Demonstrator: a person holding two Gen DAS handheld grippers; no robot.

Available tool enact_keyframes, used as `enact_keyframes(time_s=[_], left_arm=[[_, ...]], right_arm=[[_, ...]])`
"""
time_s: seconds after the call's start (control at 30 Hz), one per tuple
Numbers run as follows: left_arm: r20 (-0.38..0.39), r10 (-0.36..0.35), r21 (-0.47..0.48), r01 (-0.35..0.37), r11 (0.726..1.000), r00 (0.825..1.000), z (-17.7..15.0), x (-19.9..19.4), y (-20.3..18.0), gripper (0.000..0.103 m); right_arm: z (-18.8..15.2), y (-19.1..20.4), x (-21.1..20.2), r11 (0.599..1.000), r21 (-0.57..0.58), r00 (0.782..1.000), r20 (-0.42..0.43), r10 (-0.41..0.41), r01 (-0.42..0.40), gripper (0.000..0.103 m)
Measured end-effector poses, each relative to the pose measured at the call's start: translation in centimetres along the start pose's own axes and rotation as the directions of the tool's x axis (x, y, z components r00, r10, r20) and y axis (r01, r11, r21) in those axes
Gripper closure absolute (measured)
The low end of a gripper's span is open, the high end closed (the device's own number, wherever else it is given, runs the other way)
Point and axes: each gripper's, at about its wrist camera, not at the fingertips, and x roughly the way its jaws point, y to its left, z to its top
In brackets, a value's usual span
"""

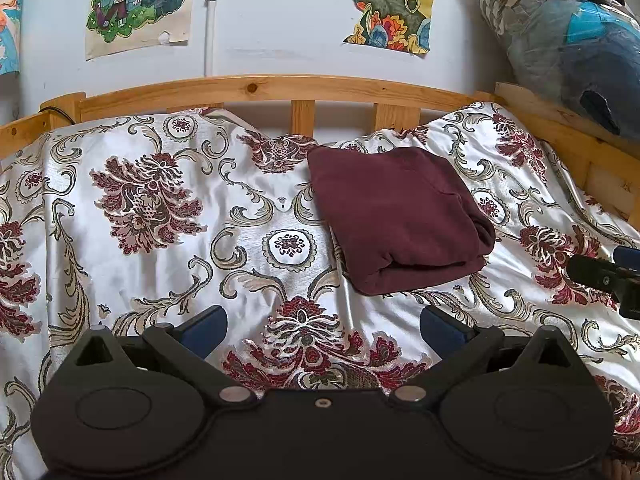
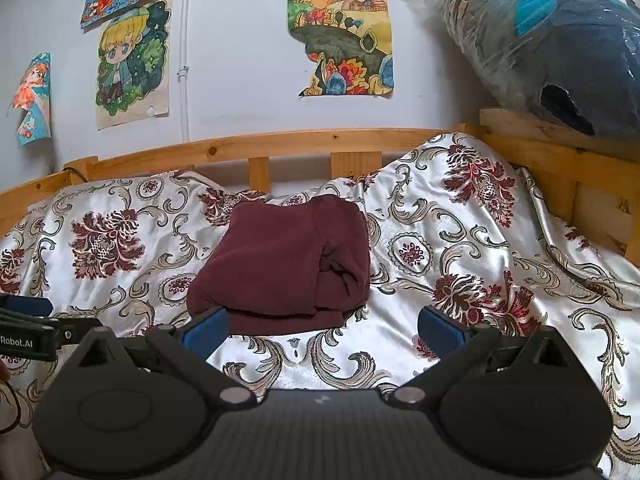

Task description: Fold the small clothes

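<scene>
Apparently the folding is mostly done: the maroon garment [image 1: 400, 220] lies as a compact folded bundle on the patterned bedspread [image 1: 160, 240] toward the far side, while the left gripper [image 1: 324, 328] and right gripper [image 2: 324, 328] hover nearer, fingers spread apart and empty.

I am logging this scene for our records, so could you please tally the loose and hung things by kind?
Folded maroon fabric garment on the floral satin bedspread: 1
Coloured paper drawings on the wall, first: 5
Clear plastic-wrapped bedding bundle: 1
Hand-held black grippers, left and right, fingers apart: 2
Total: 9
</scene>
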Motion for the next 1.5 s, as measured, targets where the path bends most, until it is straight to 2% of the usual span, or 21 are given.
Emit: enact_keyframes(time_s=[1.5], left_arm=[[-0.011,-0.007,0.009,0.007,1.0,1.0,0.03,-0.1,0.07,0.001]], right_arm=[[-0.24,0.18,0.13,0.999,0.033,1.0,-0.021,-0.005,0.005,0.0]])
